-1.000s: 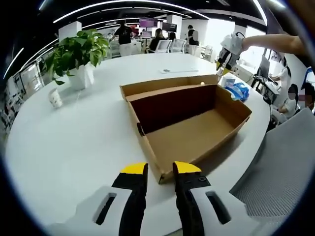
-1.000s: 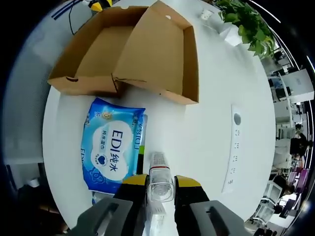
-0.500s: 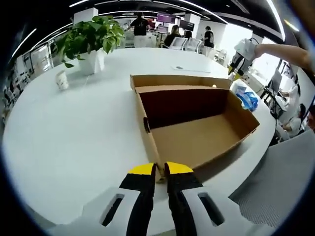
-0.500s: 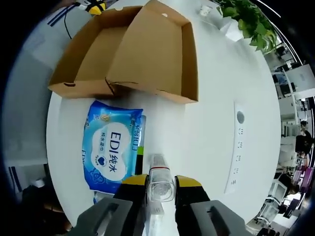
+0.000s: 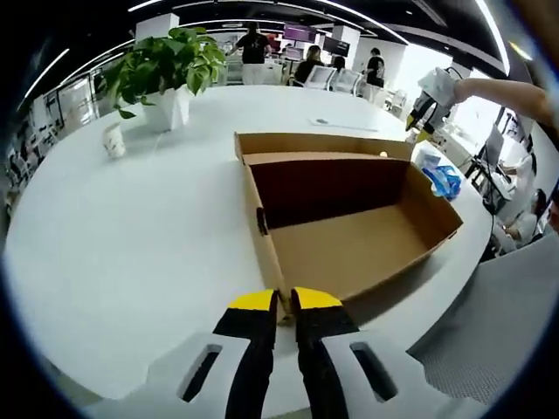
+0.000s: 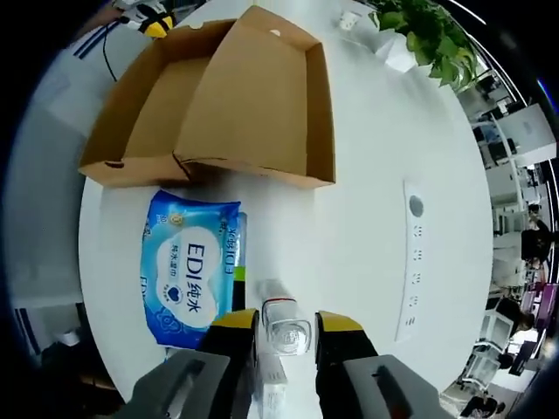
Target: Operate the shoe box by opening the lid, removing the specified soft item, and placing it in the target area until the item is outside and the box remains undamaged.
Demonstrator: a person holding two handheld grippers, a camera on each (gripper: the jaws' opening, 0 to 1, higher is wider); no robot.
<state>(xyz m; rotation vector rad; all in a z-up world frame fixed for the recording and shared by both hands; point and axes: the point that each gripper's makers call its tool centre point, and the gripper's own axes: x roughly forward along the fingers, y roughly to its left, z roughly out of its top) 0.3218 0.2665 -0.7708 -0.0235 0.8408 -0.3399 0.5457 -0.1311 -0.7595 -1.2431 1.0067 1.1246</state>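
The brown cardboard shoe box [image 5: 327,183] lies open on the white table, its lid [image 5: 314,142] folded back and its inside bare. My left gripper [image 5: 284,302] is shut on the box's near corner wall. A blue soft wipes pack [image 6: 185,271] lies flat on the table just outside the box [image 6: 253,105]. Beside the pack, a small clear bottle [image 6: 286,330] sits between the jaws of my right gripper [image 6: 287,321], which stand slightly apart with thin gaps on both sides. From the left gripper view, the right gripper [image 5: 418,131] hangs over the pack [image 5: 439,177] past the box's far right side.
A potted plant [image 5: 162,70] and a paper cup [image 5: 113,140] stand at the far left of the round table. A white power strip [image 6: 412,262] lies on the table right of the box. A grey chair [image 5: 498,314] is at the table's edge. People sit in the background.
The right gripper's jaws have eased a little wider around the bottle. The left gripper closed onto the box's corner a second ago and has stayed there since.
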